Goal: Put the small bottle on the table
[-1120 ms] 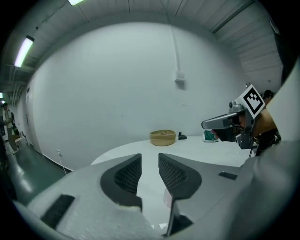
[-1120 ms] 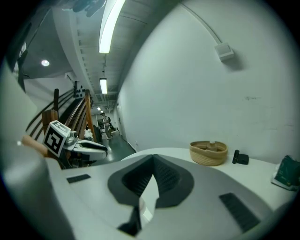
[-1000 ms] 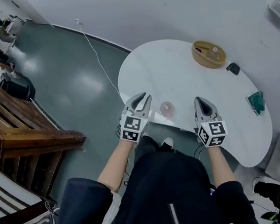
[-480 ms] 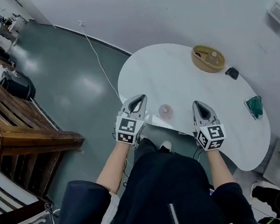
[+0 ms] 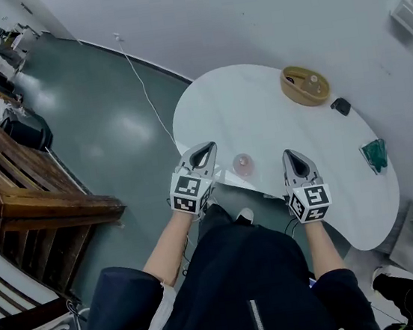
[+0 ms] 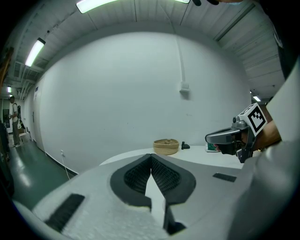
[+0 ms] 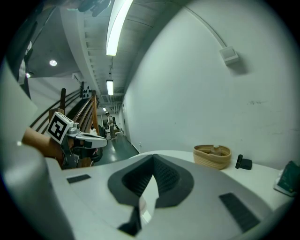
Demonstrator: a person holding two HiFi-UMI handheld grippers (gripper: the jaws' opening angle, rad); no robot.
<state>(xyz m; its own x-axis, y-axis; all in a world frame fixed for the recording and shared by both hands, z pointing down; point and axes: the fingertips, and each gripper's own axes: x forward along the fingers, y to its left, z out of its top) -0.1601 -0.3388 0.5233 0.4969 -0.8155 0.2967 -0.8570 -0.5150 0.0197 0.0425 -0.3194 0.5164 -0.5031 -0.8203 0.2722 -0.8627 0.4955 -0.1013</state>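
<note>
We hold both arms out ahead of us, the left forearm [image 5: 169,242] and the right forearm [image 5: 318,235] bare below dark sleeves, each hand carrying its tongs so that the two sets lie side by side, well apart, both pointing toward the far side. Our left tongs [image 5: 203,148] are closed, the ribbed pads meeting at the tips with nothing between them, and their marker cube [image 5: 188,191] sits at the near end by the wrist. Our right tongs [image 5: 293,153] are closed in the same way, tips together and empty.
</note>
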